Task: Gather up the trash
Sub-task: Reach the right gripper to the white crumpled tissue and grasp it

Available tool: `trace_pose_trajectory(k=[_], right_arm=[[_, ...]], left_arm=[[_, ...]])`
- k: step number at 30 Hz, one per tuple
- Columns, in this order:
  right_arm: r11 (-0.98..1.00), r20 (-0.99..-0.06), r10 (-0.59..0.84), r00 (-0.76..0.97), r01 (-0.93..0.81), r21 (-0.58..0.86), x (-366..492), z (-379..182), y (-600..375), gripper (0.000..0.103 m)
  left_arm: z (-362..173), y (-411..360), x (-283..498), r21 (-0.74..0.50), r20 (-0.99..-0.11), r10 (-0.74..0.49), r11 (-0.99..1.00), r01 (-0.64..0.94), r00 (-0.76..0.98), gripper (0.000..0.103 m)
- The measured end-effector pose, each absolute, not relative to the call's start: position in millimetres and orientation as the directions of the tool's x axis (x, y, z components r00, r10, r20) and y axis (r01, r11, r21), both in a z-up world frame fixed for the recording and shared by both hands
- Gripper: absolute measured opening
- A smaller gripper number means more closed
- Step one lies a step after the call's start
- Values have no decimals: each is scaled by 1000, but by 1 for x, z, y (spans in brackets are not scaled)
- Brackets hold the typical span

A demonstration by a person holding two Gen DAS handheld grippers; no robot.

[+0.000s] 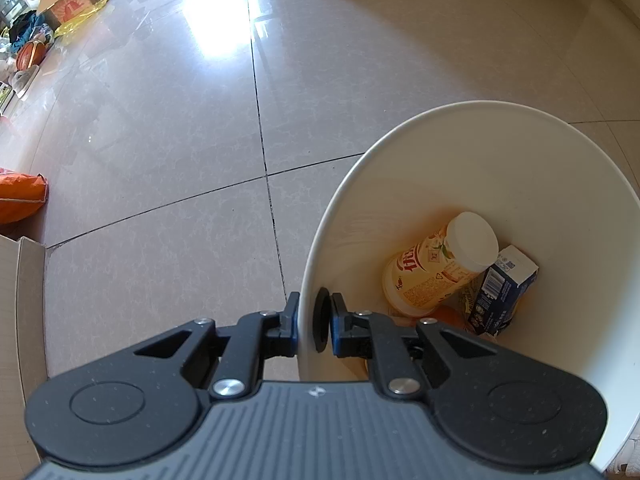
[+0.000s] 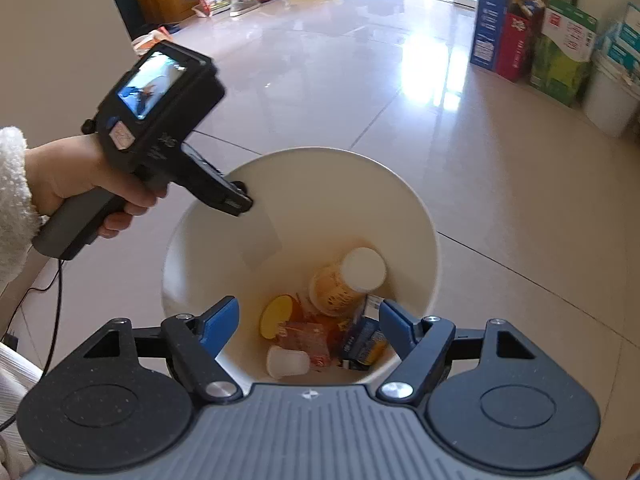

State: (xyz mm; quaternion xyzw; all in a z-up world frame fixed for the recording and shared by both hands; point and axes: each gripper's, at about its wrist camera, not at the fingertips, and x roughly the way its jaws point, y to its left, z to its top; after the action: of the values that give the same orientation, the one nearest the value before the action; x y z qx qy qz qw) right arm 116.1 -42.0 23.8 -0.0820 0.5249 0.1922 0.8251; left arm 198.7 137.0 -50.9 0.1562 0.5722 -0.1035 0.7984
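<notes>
Two grippers meet at one white bin (image 2: 404, 208); left gripper (image 1: 314, 322) is clamped on its rim, right gripper (image 2: 308, 322) hangs spread and empty above the trash (image 2: 320, 320) inside; best hold the rim steady and level; glossy tile floor (image 1: 160, 140) beneath; boxes (image 2: 532, 40) line the far wall.

The trash bin (image 2: 304, 208) is stood on the tiled floor (image 2: 360, 80). Inside it, a capped bottle (image 2: 352, 280) is leaned on a small carton (image 2: 364, 344). The bin's near rim is pinched by the left claw (image 1: 314, 320), while the right claw (image 2: 308, 320) is held above the opening.
</notes>
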Motion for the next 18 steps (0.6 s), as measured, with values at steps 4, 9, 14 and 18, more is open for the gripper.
trace_pose_trajectory(k=[4, 9, 14, 18], right_arm=[[928, -896, 214, 388, -367, 62, 113, 23, -56, 82], [952, -890, 186, 417, -299, 59, 104, 26, -85, 82], [984, -887, 98, 450, -179, 17, 91, 21, -134, 84], [997, -899, 29, 438, -74, -4, 81, 8, -175, 84]], left_arm=[[-51, 137, 199, 132, -946, 15, 930, 343, 324, 12], [-52, 137, 199, 133, -946, 16, 930, 342, 325, 13], [-51, 137, 199, 130, -946, 13, 930, 343, 324, 12], [-50, 138, 199, 130, -947, 15, 932, 338, 322, 12]])
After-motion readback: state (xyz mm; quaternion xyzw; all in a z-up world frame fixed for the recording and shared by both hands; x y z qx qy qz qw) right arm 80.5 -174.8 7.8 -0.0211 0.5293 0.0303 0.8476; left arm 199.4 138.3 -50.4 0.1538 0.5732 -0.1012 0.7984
